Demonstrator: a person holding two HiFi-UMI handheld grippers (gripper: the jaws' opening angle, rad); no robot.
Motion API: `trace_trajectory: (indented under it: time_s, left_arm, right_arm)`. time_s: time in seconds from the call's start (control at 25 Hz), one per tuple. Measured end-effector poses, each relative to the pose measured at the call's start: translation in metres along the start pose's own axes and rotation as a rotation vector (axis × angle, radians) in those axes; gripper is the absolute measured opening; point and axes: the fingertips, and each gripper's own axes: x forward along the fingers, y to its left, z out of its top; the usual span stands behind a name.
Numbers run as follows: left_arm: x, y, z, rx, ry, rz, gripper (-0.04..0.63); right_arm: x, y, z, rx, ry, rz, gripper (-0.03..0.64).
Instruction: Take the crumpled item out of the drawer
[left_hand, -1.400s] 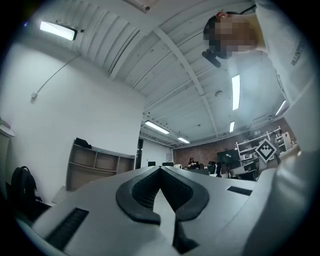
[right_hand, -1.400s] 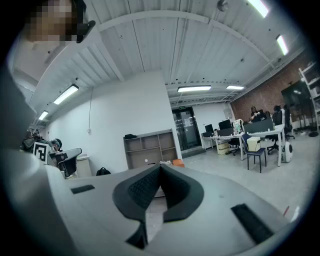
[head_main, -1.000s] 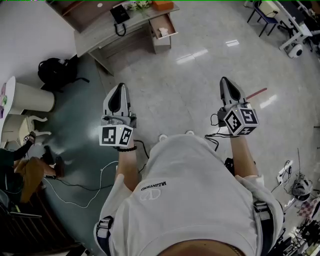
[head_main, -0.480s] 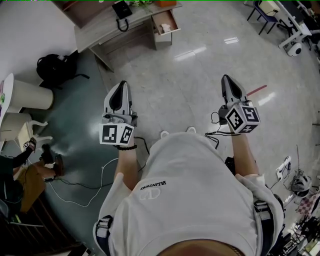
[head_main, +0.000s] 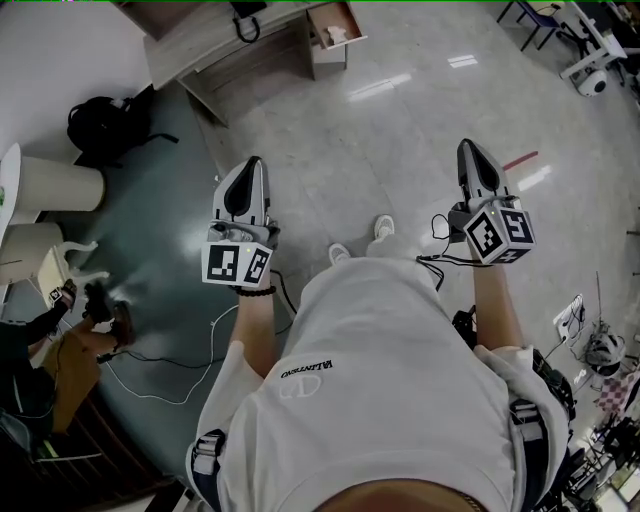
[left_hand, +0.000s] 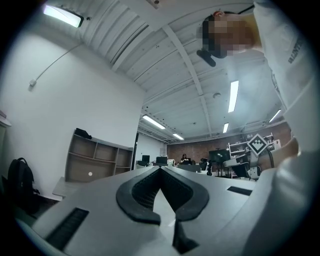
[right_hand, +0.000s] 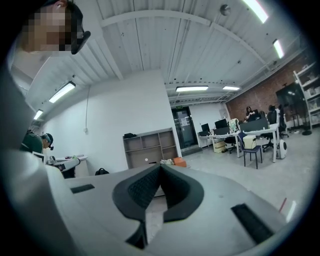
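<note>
While the crumpled item (head_main: 337, 33) lies in the open drawer (head_main: 351, 18), well apart from me across the floor (head_main: 400, 150), I judge this step is the approach. My left tongs (head_main: 251, 165) and right tongs (head_main: 469, 147) are pressed together, empty; next I must get close and spread one.

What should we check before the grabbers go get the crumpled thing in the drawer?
1. Is the drawer open: ok, it is pulled out from the desk.
2. Is the crumpled item in sight: ok, a white lump lies in the drawer.
3. Is the left gripper empty: ok, jaws together, nothing between them.
4. Is the right gripper empty: ok, jaws together, nothing between them.
5. Close enough to reach: not ok, the drawer is far off across the floor.
6. Jaws open for grabbing: not ok, both are shut.
</note>
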Motion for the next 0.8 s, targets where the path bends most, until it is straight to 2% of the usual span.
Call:
trace_trajectory:
  time_s: [0.44, 0.8]
  left_arm:
    - [0.011, 0.011, -0.003, -0.017, -0.004, 0.005, 0.000]
    - [0.057, 0.020, -0.003, 0.004, -0.001, 0.003, 0.000]
  right_arm:
    - [0.026, 0.002, 0.002, 0.009, -0.014, 0.016, -0.003]
    - [0.065, -0.022, 0.013, 0.024, -0.025, 0.019, -0.003]
